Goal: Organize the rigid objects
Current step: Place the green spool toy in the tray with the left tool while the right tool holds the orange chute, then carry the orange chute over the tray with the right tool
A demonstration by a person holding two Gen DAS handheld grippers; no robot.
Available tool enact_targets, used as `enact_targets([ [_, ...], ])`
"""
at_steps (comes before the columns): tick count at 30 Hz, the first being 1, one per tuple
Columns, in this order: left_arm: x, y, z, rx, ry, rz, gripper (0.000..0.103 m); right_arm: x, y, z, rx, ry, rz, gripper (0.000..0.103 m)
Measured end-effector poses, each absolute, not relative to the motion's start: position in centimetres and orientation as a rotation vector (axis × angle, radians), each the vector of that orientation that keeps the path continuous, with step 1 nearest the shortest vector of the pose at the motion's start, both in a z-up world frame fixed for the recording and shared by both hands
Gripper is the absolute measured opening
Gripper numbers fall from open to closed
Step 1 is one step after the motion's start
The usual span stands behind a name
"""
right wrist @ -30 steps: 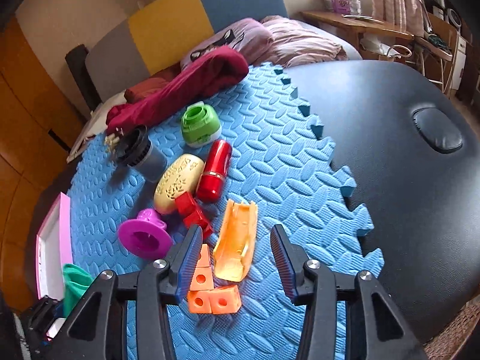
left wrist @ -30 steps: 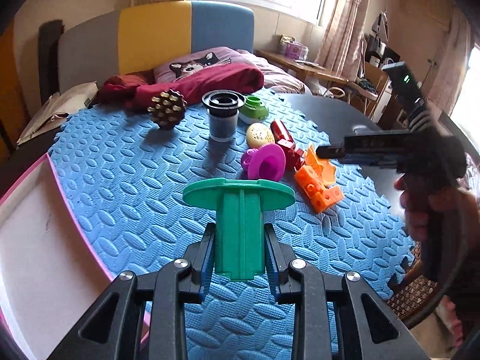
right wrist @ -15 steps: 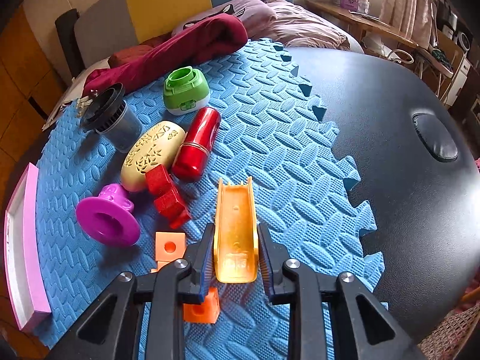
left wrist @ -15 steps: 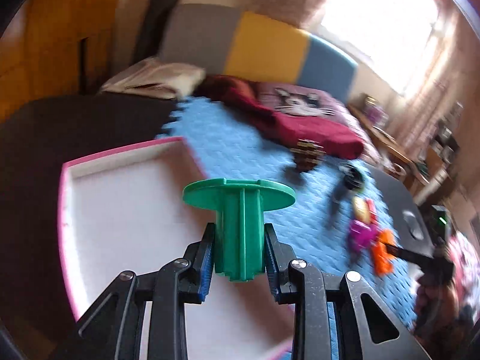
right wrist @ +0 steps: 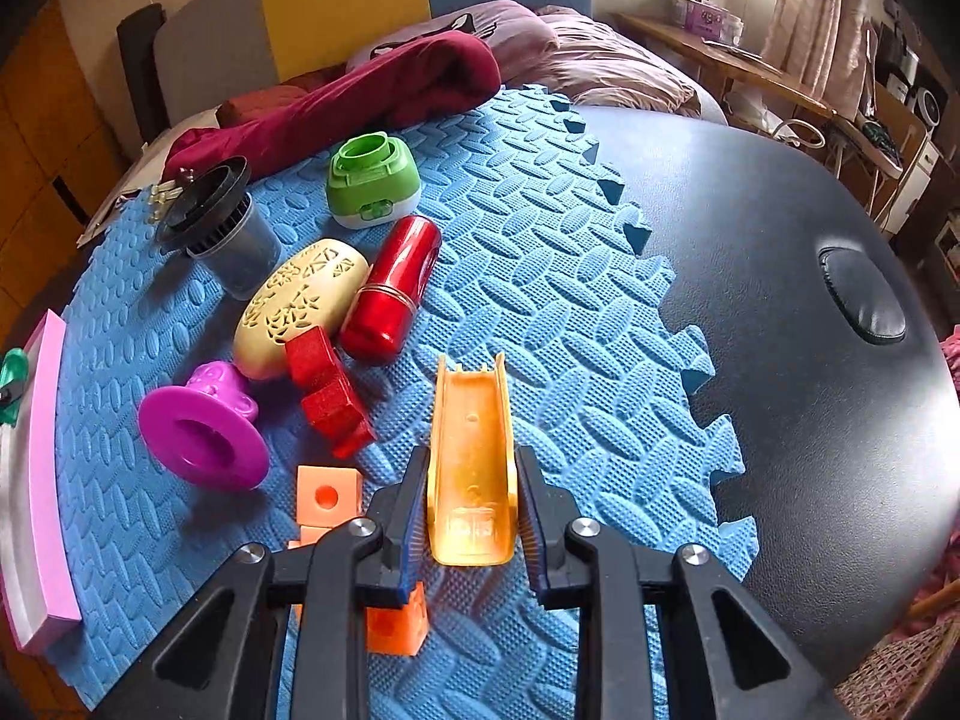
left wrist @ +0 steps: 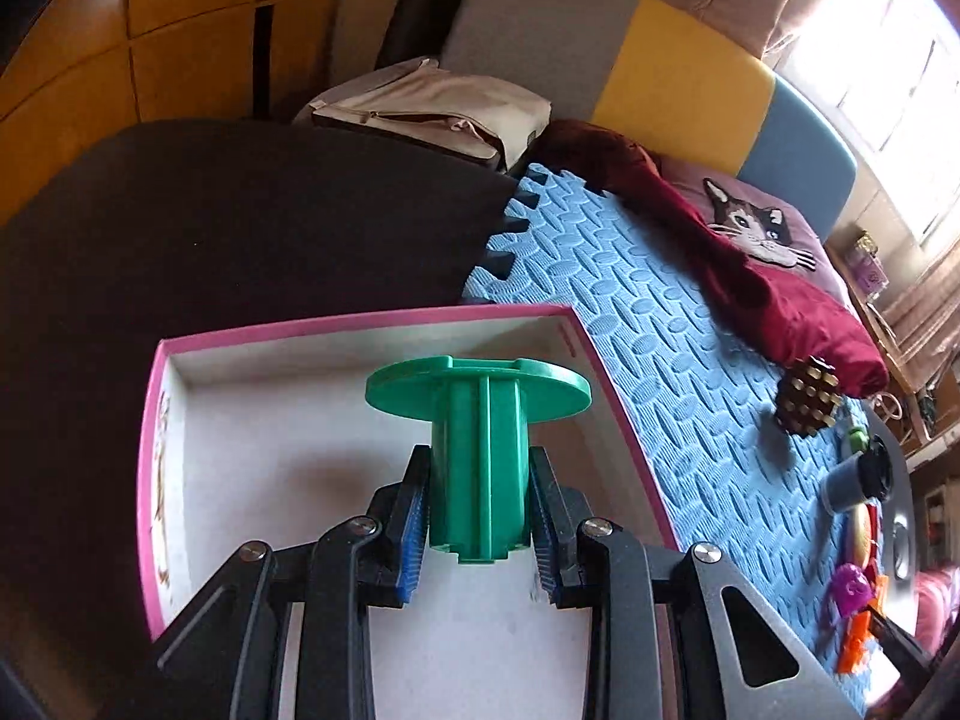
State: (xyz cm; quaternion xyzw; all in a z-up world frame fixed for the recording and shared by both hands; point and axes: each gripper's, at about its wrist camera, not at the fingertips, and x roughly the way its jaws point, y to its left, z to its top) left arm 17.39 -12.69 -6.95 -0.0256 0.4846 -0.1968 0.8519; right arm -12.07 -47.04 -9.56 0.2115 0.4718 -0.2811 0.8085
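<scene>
Spool point(left wrist: 480, 456), green and flanged, sat clenched in my left tongs point(left wrist: 480, 516), both pads pressed against its ribbed stem, flange end pointing away from me. It hung over the white floor of the pink-rimmed tray point(left wrist: 372, 324), near the tray's far right corner, not touching it as far as I could see. The tray lay on the dark counter point(left wrist: 210, 228), its right edge against the blue foam mat point(left wrist: 660, 324).

My right tongs point(right wrist: 471, 510) were clamped on an orange trough piece point(right wrist: 471, 450), gripping its near end by both side walls; its far end pointed away over the mat, and I could not tell whether it rested on the mat or was lifted. Just left of it lay orange cubes point(right wrist: 327, 495), one partly under my left finger. Beyond them were a red block point(right wrist: 327, 390) and a purple flanged piece point(right wrist: 201, 426) on its side. Further off lay a cream oval case point(right wrist: 300, 300) touching a red capsule point(right wrist: 393, 288), with a grey cup with a black rim point(right wrist: 222, 228) and a green cap point(right wrist: 372, 180) behind. A maroon cloth point(right wrist: 372, 90) lay along the mat's far edge. In the left view a brown studded ball point(left wrist: 807, 399) sat just beside that cloth.
</scene>
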Motion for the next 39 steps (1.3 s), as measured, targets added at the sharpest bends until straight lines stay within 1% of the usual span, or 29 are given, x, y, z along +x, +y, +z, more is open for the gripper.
enact_targets([
  [3,18.6,-13.6,-7.9,-0.044,1.048,-0.406,0.03,-12.0,-47.0,-9.6,0.446,1.01,-0.603,0.026],
  [10,19.3,-16.8,-8.1,0.062,0.996,-0.421,0.03,-12.1,-47.0,-9.6,0.447,1.008,-0.603,0.026],
  [18,19.8,-19.9,-7.9,0.082,0.997,-0.471,0.031,-12.1,-47.1,-9.5,0.45,1.006,-0.604,0.026],
  [19,19.9,-20.0,-7.8,0.074,1.004,-0.47,0.032,-12.1,-47.1,-9.5,0.449,1.007,-0.603,0.026],
  [21,19.8,-19.7,-7.7,0.056,1.016,-0.467,0.045,-12.1,-47.1,-9.5,0.446,1.007,-0.604,0.026],
  [22,19.6,-19.4,-7.5,0.055,1.008,-0.452,0.056,-12.1,-47.1,-9.5,0.445,1.008,-0.604,0.026],
  [23,19.4,-19.1,-7.2,0.058,0.993,-0.438,0.06,-12.1,-47.1,-9.5,0.443,1.008,-0.604,0.026],
  [28,17.0,-17.5,-5.1,0.089,0.934,-0.445,0.06,-12.1,-47.1,-9.5,0.44,1.009,-0.605,0.026],
  [32,13.5,-15.9,-3.0,0.124,0.868,-0.438,0.07,-12.0,-47.0,-9.5,0.426,1.013,-0.607,0.026],
  [39,6.2,-12.9,-0.9,0.123,0.796,-0.461,0.072,-12.0,-47.1,-9.6,0.444,1.014,-0.609,0.026],
])
